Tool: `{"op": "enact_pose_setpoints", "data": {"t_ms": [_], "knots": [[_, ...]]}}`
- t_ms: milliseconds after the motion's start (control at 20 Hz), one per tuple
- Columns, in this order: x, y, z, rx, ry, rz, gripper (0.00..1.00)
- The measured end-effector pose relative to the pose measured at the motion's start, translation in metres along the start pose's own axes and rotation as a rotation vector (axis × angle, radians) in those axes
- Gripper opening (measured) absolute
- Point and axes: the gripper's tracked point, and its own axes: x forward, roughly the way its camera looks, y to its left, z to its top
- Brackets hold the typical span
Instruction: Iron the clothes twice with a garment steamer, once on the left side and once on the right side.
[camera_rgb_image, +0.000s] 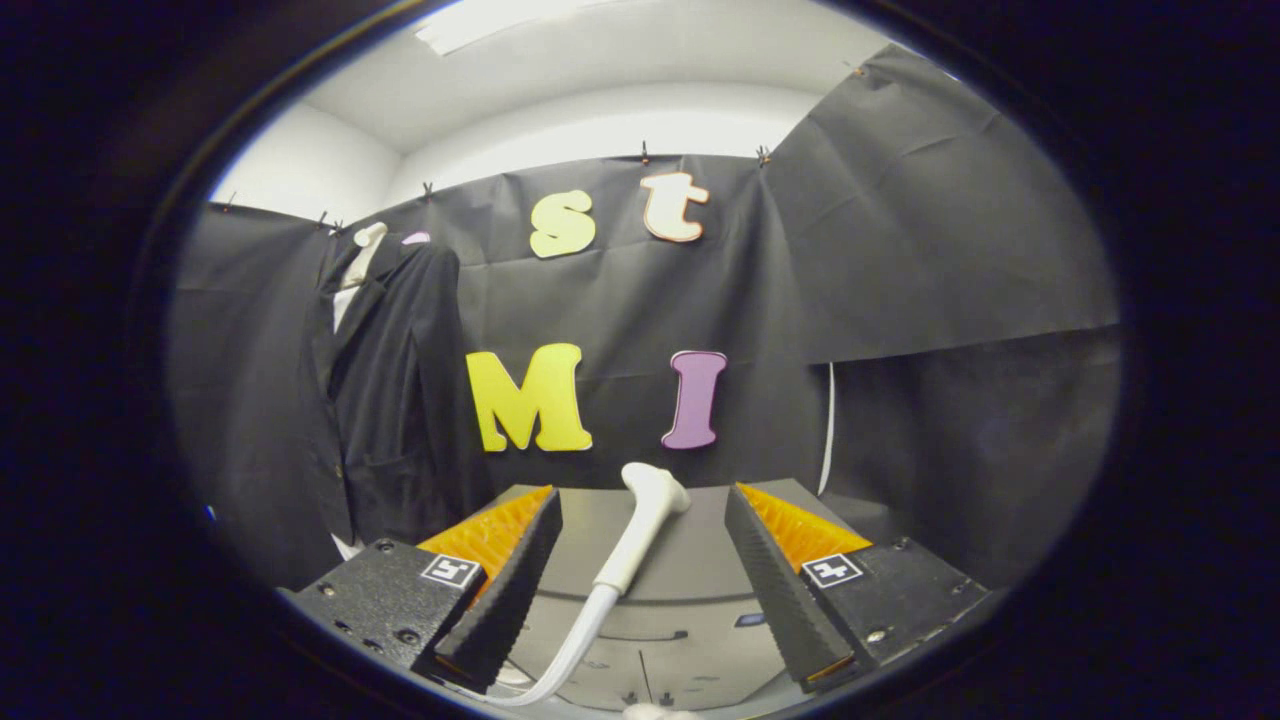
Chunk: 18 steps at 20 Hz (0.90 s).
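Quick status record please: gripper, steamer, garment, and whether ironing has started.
gripper: open, fingers wide apart, touching nothing
steamer head: white, propped upright between the fingers, free of both
hose: runs down from the handle toward the gripper
steamer base: grey, under the head
jacket: dark, on a white hanger, beyond the left finger against the booth wall
ironing: apparently not started, steamer not yet gripped

Black cloth (900, 250) hangs as the booth's wall from nine o'clock round to three, pinned along its top edge by small clips (645, 152). Above it, at twelve, a white ceiling (600, 60) carries a bright light panel (490, 20). A thin white cord (828, 430) runs down a seam at four o'clock, ending by a grey surface (690, 560) at six
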Motion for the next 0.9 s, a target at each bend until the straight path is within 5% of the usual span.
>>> {"op": "enact_pose_setpoints", "data": {"t_ms": [350, 700, 900], "knots": [[0.105, 0.001, -0.035, 0.022, 0.141, 0.078, 1.00], [0.165, -0.005, -0.097, 0.127, 0.379, 0.050, 1.00], [0.174, -0.013, -0.122, 0.182, 0.473, 0.029, 0.81]]}}
